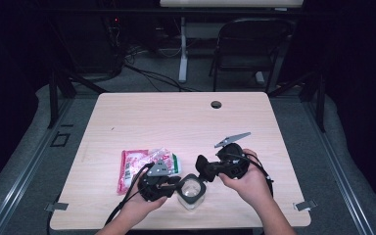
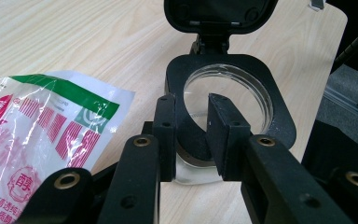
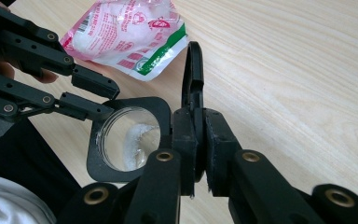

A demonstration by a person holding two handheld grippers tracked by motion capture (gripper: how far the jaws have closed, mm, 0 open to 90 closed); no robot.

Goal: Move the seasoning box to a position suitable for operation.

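A clear jar (image 1: 192, 192) with a black square collar (image 2: 270, 102) stands near the table's front edge. Its hinged black lid (image 2: 219, 14) is flipped up and open. My left gripper (image 2: 193, 135) is shut on the near rim of the collar, one pad inside and one outside. My right gripper (image 3: 200, 140) is shut on the edge of the upright lid (image 3: 193, 74). In the high view the left gripper (image 1: 175, 184) and right gripper (image 1: 204, 170) meet over the jar. Some white grains (image 3: 140, 135) lie inside the jar. A pink, white and green snack bag (image 1: 142, 166) lies just left of it.
The light wooden table (image 1: 176, 117) has a round cable hole (image 1: 216, 104) near its far edge. A folding chair (image 1: 249, 44) and cables stand on the floor beyond. The jar sits close to the front edge, between the person's two hands.
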